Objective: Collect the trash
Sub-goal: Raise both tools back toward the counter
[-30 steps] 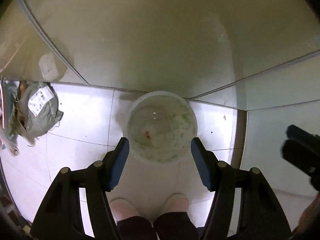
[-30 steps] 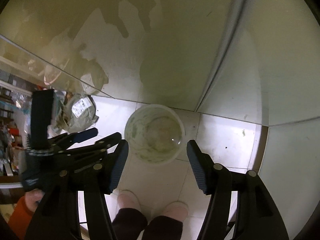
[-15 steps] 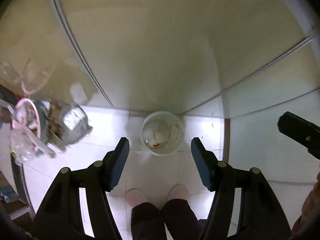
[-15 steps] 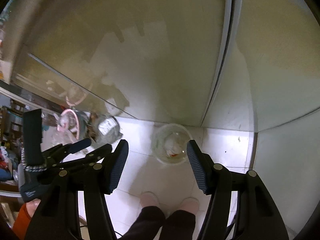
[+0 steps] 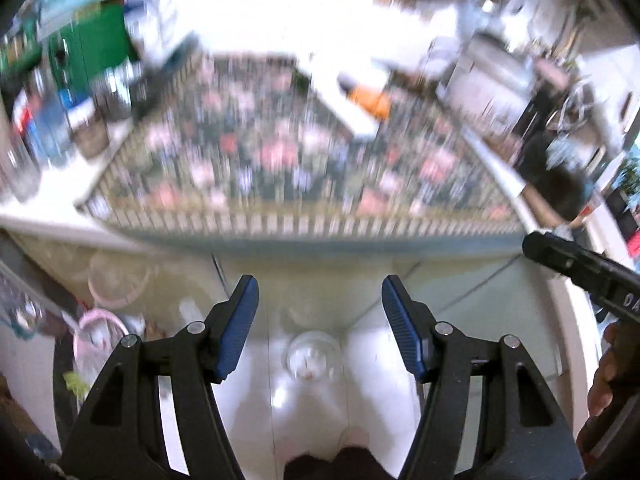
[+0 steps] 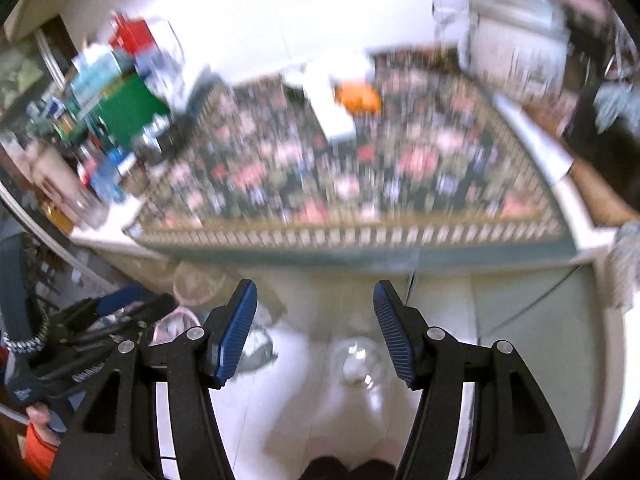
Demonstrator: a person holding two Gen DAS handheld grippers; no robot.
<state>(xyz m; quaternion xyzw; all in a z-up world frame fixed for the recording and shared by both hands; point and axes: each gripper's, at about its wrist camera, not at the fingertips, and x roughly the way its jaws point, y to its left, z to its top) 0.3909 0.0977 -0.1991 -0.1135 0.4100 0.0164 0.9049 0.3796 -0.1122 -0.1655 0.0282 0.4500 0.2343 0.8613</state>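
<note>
My left gripper (image 5: 318,322) is open and empty, held high, in front of the table's near edge. My right gripper (image 6: 314,326) is open and empty beside it. A white bin (image 5: 314,360) with scraps inside stands on the tiled floor far below; it also shows in the right wrist view (image 6: 360,362). Ahead is a table with a flowered cloth (image 5: 296,160), blurred by motion. On it lie an orange item (image 5: 370,102) and a white paper (image 5: 340,96); both show in the right wrist view too, the orange item (image 6: 358,98) and the paper (image 6: 328,100).
Boxes, a green package (image 6: 128,114) and bottles crowd the table's left side. A grey bag (image 6: 256,346) and a pink basket (image 5: 100,336) sit on the floor at left. Cabinets and clutter stand at the far right. My feet are below the grippers.
Both grippers have risen and tilted up from the floor bin to the table top. The bin now looks small and far below. Both stay open.
</note>
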